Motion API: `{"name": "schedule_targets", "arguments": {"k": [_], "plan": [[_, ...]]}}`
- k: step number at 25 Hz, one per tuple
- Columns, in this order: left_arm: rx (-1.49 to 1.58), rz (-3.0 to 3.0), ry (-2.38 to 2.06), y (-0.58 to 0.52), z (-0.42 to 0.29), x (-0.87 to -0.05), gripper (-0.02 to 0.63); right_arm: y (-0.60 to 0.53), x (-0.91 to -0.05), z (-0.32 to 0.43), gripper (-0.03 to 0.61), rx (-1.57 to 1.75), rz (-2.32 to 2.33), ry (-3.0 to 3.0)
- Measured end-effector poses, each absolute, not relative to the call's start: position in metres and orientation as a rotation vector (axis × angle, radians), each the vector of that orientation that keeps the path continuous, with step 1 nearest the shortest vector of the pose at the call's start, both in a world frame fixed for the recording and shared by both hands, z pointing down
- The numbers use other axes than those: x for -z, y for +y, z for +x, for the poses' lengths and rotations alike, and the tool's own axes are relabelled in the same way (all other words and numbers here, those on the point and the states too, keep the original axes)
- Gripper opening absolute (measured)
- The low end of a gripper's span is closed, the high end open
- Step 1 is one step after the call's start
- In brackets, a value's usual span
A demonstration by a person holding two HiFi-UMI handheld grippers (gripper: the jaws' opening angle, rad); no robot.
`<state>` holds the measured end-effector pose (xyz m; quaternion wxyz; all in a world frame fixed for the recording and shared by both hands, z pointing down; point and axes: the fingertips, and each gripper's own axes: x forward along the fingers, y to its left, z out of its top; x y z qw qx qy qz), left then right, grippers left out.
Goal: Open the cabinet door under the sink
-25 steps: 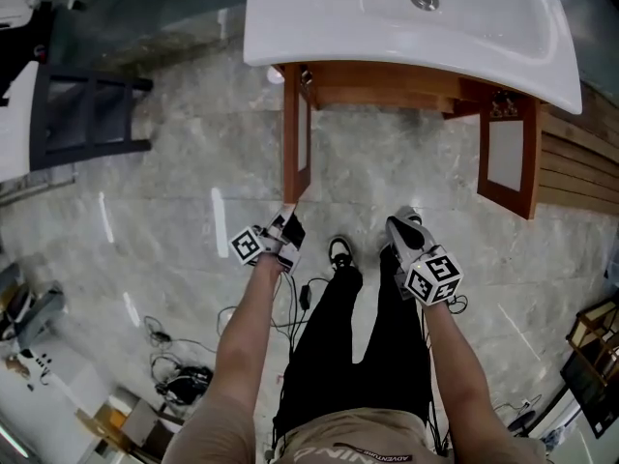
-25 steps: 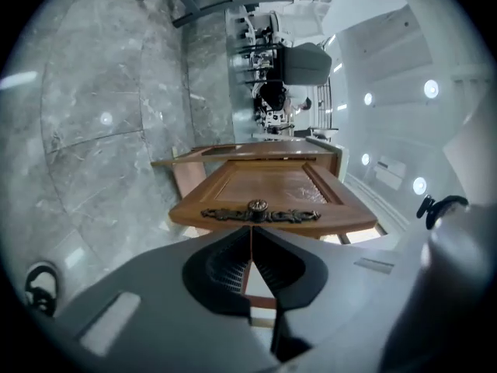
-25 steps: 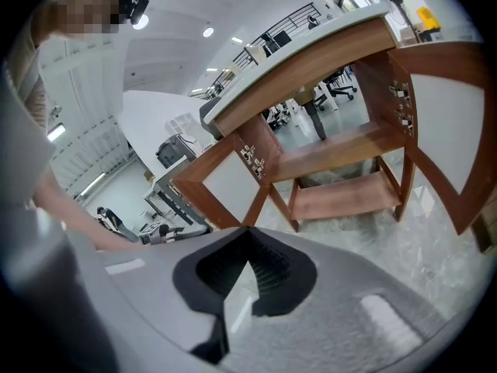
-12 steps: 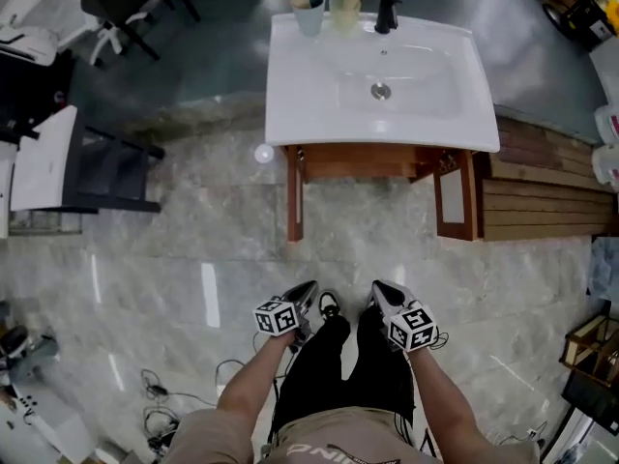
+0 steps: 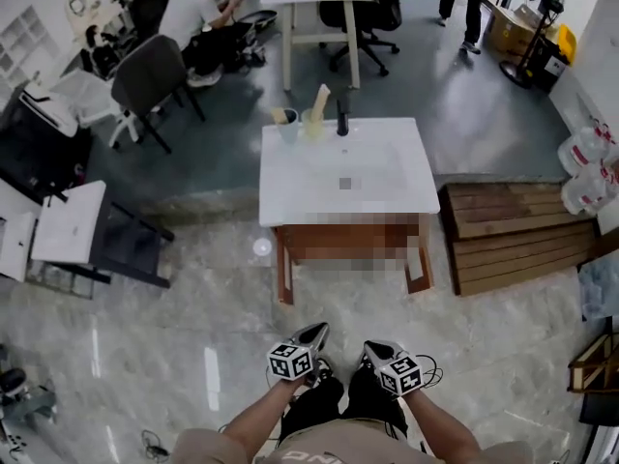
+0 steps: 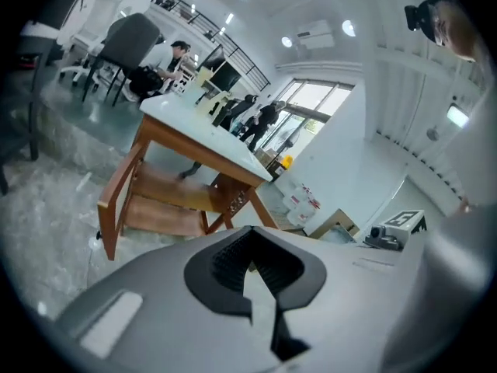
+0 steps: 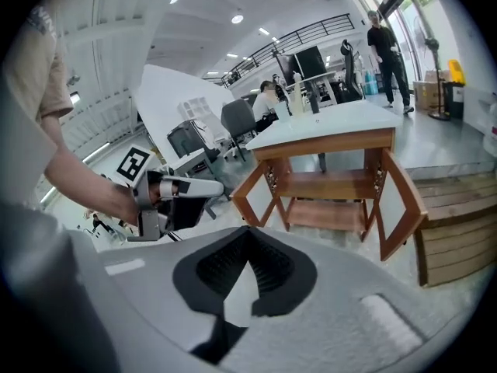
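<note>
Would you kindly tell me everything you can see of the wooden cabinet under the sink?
The cabinet is a reddish-brown wooden frame with two inner shelves, standing upright on the pale marbled floor and carrying the white sink. Both doors, wood-framed with pale panels, are swung open: the left door and the right door. A slatted wooden platform lies beside it.

Left tool (image 5: 317, 330), right tool (image 5: 371, 348) farther from cabinet (image 5: 290, 236)
</note>
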<state>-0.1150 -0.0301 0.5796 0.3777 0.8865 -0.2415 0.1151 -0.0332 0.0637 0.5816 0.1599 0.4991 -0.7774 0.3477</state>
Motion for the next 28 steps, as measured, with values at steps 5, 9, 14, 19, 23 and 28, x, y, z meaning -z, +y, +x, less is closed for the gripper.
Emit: {"name": "schedule_targets", "arguments": {"k": [5,9,14,19,23,28], "plan": [[-0.236,2.401,-0.634,-0.044,-0.095,-0.502,0.017,0.055,-0.536,0.005,0.002,-1.003,1.562,-2.231],[-0.24,2.516,-0.669,-0.049,-0.091,-0.454,0.017,0.05,-0.5,0.027,0.002,-0.887,1.635,-2.258],[-0.276,2.703,-0.641,-0.06,-0.073,-0.395,0.017,0.031,-0.449,0.039,0.002,-0.726,1.664,-2.315],[-0.307,2.839,-0.661,-0.056,-0.069,-0.347,0.017,0.025,-0.402,0.037,0.002,-0.609,1.639,-2.386],[-0.294,2.917,-0.702,-0.052,-0.072,-0.31,0.017,0.022,-0.362,0.037,0.002,-0.437,1.603,-2.402],[-0.218,2.973,-0.79,-0.06,-0.083,-0.27,0.017,0.013,-0.319,0.038,0.002,-0.305,1.608,-2.433]]}}
